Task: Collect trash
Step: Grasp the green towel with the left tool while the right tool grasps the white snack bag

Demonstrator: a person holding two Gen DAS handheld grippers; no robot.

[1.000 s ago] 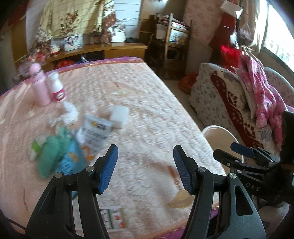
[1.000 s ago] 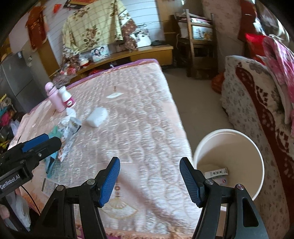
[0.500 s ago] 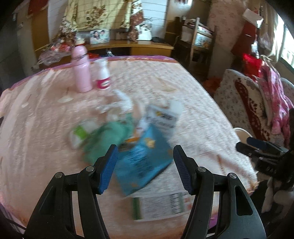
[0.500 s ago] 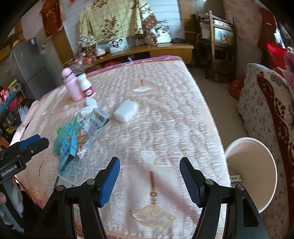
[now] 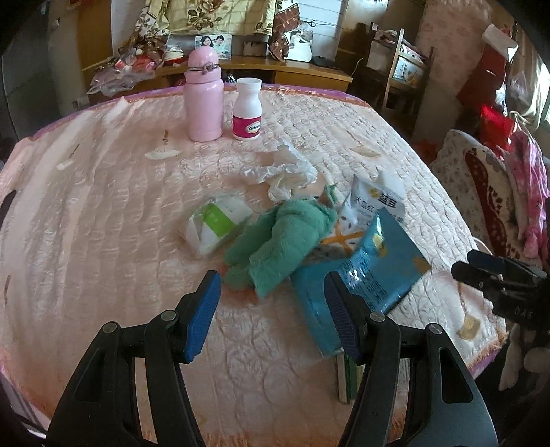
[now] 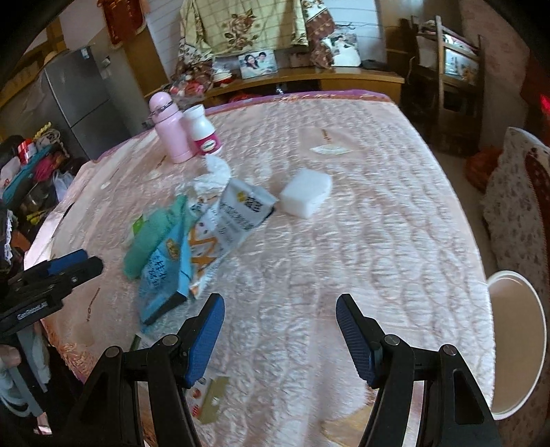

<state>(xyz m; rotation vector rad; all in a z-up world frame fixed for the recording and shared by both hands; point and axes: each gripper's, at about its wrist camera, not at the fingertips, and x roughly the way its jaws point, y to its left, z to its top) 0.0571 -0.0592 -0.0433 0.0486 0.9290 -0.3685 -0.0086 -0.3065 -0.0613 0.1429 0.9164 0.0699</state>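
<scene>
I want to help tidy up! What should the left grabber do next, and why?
Probably ease the left gripper forward and down onto the green cloth. Its jaws are open and empty, and the cloth lies right ahead between them, atop the blue packet. The white bucket waits beside the bed.

Blue snack bag, white wrapper, crumpled tissue, heaped together on bedspread

a lived-in home bedroom: a pink quilted bed, a framed family photo on a wooden shelf, hung floral cloth, perhaps a refrigerator.
</scene>
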